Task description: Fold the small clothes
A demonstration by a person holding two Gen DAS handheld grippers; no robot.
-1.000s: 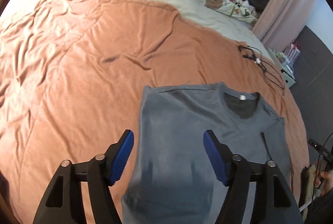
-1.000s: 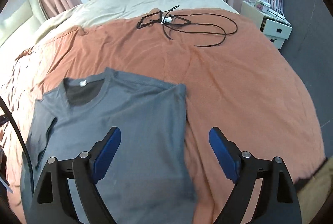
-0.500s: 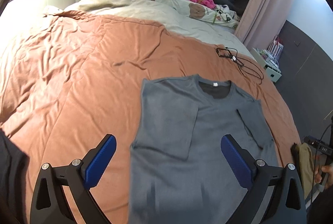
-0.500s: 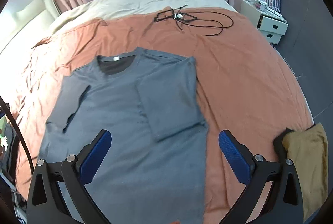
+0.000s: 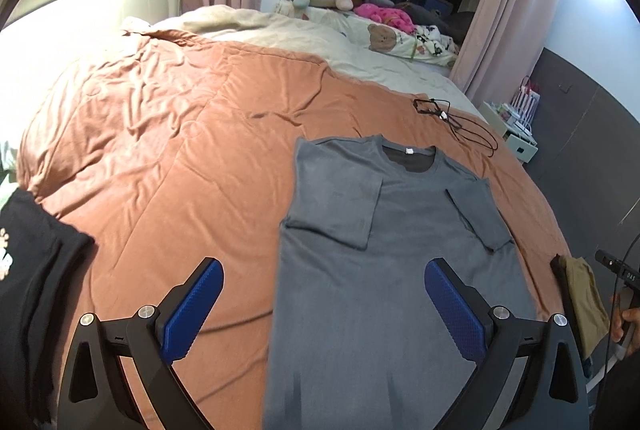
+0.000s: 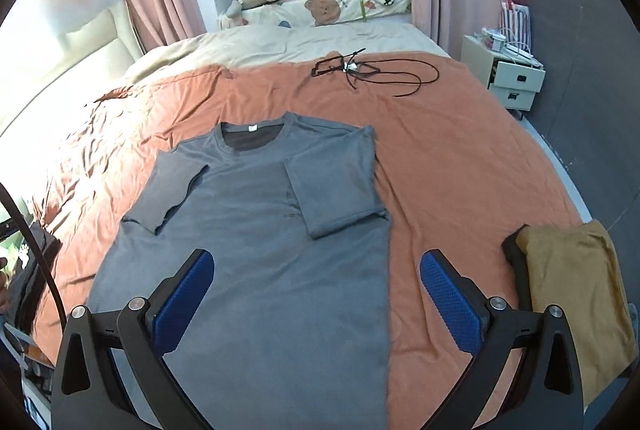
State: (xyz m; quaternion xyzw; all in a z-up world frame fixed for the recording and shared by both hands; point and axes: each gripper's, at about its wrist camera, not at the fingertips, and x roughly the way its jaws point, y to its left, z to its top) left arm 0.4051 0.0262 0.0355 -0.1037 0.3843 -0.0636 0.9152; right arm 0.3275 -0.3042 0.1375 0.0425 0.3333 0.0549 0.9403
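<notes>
Flat mid-bed on orange bedspread (image 5: 168,158): grey T-shirt (image 5: 384,254), sleeves folded in. Above it, left gripper (image 5: 324,304) and right gripper (image 6: 316,296), fingers wide apart, empty. Left view only: black garment (image 5: 32,282) far left; clearer at right in right view: mustard garment (image 6: 576,290).

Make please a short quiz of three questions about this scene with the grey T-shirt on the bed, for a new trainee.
1. True or false: both sleeves of the grey T-shirt are folded in over its body.
2. What does the right gripper hold? A) the shirt hem B) nothing, jaws wide apart C) the black cable
3. Fill in: the shirt lies flat, collar away from the cameras, on an ______ bedcover.

Key
1. True: each sleeve lies over the chest.
2. B. The left gripper is open and empty as well.
3. Orange.
</notes>
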